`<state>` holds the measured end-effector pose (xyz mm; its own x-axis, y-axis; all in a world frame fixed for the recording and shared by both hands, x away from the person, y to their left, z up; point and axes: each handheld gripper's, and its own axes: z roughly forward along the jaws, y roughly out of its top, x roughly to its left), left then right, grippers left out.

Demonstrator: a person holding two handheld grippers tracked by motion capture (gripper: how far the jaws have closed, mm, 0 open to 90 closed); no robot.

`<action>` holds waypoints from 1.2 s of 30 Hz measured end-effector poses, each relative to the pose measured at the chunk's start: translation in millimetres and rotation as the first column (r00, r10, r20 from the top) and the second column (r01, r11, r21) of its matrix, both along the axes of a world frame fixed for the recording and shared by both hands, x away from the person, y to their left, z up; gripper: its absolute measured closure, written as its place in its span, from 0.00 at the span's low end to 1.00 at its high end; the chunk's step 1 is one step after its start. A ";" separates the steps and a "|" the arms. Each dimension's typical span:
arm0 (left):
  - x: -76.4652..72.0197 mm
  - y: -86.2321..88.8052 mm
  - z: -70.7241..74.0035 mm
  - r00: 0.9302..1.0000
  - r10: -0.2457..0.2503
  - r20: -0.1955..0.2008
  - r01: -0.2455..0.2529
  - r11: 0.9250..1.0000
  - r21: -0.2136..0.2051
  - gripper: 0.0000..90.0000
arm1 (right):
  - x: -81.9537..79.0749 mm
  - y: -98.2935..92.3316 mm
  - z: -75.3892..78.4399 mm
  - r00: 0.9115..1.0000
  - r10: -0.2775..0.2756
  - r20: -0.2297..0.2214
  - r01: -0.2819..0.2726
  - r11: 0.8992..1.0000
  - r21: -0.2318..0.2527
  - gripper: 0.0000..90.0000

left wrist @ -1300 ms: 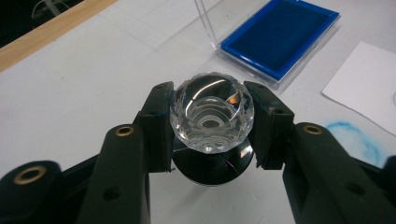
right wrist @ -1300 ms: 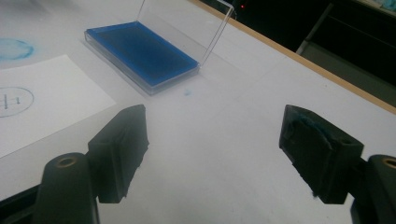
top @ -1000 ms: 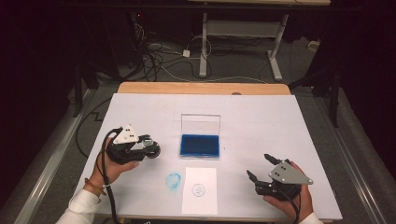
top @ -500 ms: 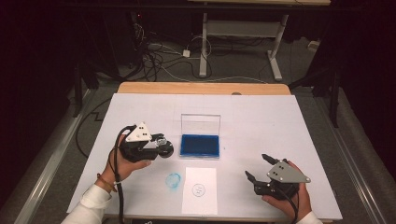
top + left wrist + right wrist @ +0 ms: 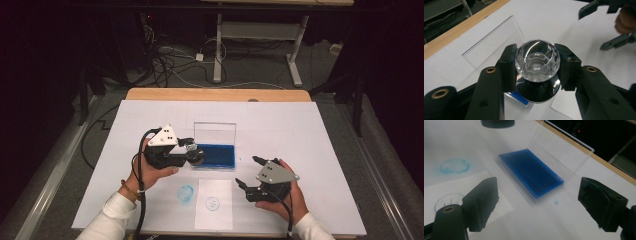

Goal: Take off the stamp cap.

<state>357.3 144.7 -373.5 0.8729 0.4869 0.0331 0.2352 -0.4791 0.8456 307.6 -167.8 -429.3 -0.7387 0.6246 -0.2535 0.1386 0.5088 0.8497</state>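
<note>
Between the jaws of the left gripper (image 5: 537, 82) we find a clear faceted stamp (image 5: 537, 65), firmly clamped, poised over the near-left edge of the open blue ink pad (image 5: 218, 155). We judge inking is in hand; next comes lowering squarely. Right gripper (image 5: 248, 172) waits released beside the paper sheet (image 5: 213, 211).

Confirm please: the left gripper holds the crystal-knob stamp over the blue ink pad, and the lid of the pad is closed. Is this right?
Not quite: the lid stands open, upright behind the blue ink pad, as the high view shows. The rest holds: the left gripper is shut on the crystal-knob stamp at the pad's left end.
</note>
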 end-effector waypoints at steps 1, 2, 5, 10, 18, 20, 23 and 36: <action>-0.9 -1.8 0.9 1.000 -0.002 0.000 0.002 1.000 -0.005 0.60 | 3.0 5.5 0.2 1.000 0.008 0.000 -0.008 1.000 0.003 0.18; -1.8 -3.8 1.4 1.000 -0.005 0.001 0.005 1.000 -0.009 0.60 | 6.1 11.0 0.0 1.000 0.016 -0.003 -0.016 1.000 0.011 0.18; -2.2 -9.2 1.5 1.000 -0.009 -0.006 0.009 1.000 -0.030 0.60 | 14.4 26.3 -1.0 0.999 0.031 -0.018 -0.031 0.999 0.033 0.19; -3.8 -21.2 -1.6 0.999 -0.049 -0.021 0.048 0.998 -0.049 0.60 | 20.6 43.8 -5.0 0.995 0.086 -0.059 -0.082 0.995 0.064 0.23; -8.3 -35.2 -3.7 0.995 -0.094 -0.030 0.092 0.994 -0.056 0.60 | 21.2 62.3 -6.9 0.993 0.104 -0.063 -0.101 0.994 0.050 0.23; -9.2 -38.0 -4.2 0.994 -0.105 -0.032 0.103 0.993 -0.061 0.60 | 21.5 63.1 -7.5 0.994 0.097 -0.056 -0.095 0.994 0.050 0.24; -9.7 -40.8 -4.8 0.993 -0.113 -0.032 0.111 0.992 -0.056 0.60 | 22.8 63.8 -9.0 0.994 0.092 -0.058 -0.089 0.995 0.049 0.29; -9.0 -41.3 -7.8 0.992 -0.117 -0.042 0.114 0.991 -0.065 0.60 | 18.1 62.4 -10.9 0.995 0.098 -0.030 -0.096 0.993 0.073 0.39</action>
<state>348.3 103.4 -381.2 0.9232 0.3827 -0.0352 0.2205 -0.4523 0.8642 325.7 -105.4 -440.2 -0.8039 0.5652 -0.1852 0.1205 0.4598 0.8798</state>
